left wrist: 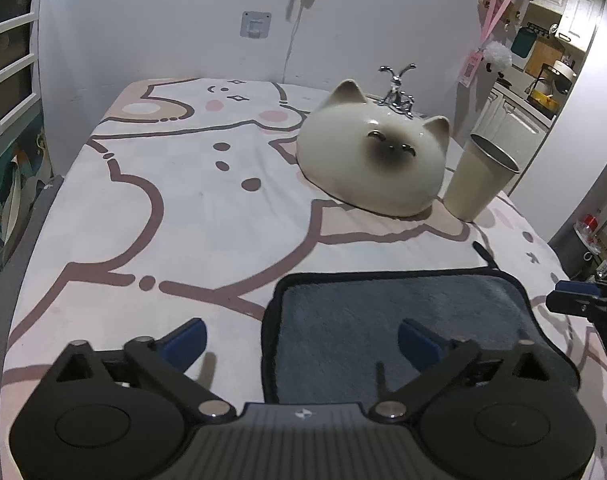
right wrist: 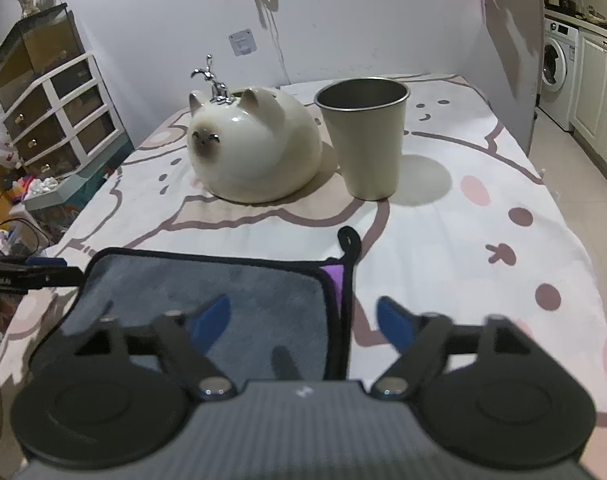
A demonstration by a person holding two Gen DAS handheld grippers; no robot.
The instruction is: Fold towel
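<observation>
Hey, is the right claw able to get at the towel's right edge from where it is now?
Probably yes. The right claw is open and straddles the towel's right edge, and nothing lies between them; the cup stands farther back.

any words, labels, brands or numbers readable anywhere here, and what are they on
No text can be read in either view.
Left gripper body: a small white emblem, a logo mark, no letters.
Right gripper body: the same emblem, blurred.
Pink tag hanging on the wall: print too small to read.
Left gripper's arm, seen from the right wrist: white lettering, too blurred to read.
Towel, cup, cat figurine: no text.
</observation>
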